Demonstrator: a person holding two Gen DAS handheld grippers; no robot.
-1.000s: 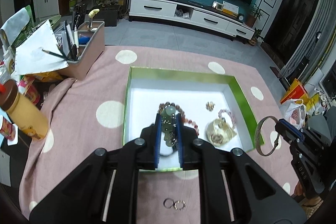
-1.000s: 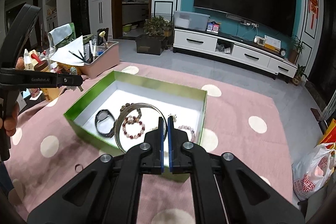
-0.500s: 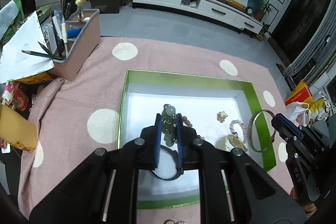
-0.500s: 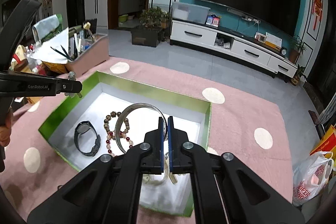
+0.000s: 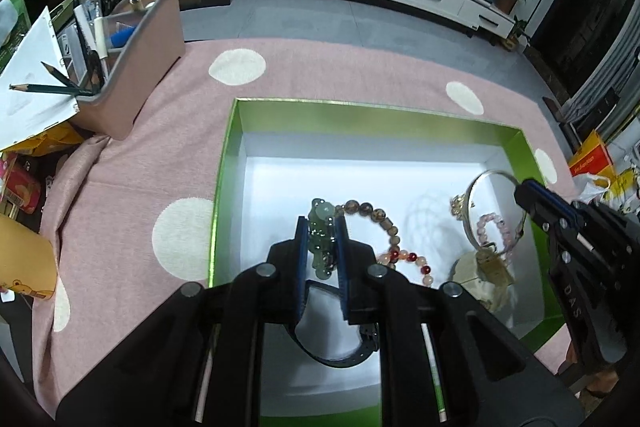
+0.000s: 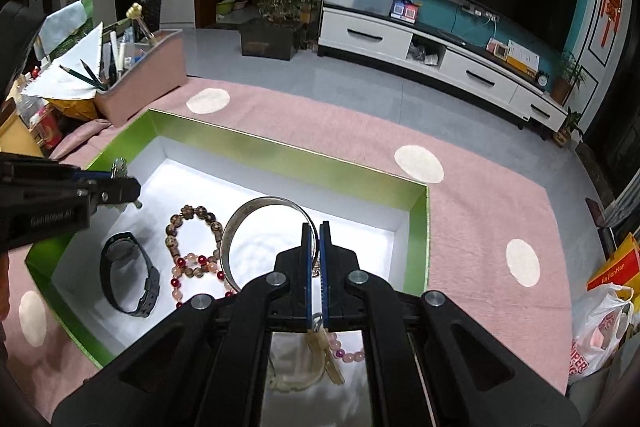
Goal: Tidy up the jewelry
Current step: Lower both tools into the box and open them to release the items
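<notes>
L gripper (image 5: 322, 239) closed on pale green bead piece (image 5: 321, 227), held over white floor of green box (image 5: 226, 163) on pink dotted cloth (image 5: 320, 67). R gripper (image 6: 315, 247) clamped tight on silver bangle (image 6: 240, 223), also above box interior. In box: black watch (image 6: 128, 275), brown/red bead bracelet (image 6: 192, 247), pink bead bracelet (image 5: 494, 231)

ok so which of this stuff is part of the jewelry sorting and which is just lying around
Part of the job: green box, jade bracelet, silver bangle, bead bracelet, black watch.

Lying about: pencil caddy, paper, plastic bag.
</notes>
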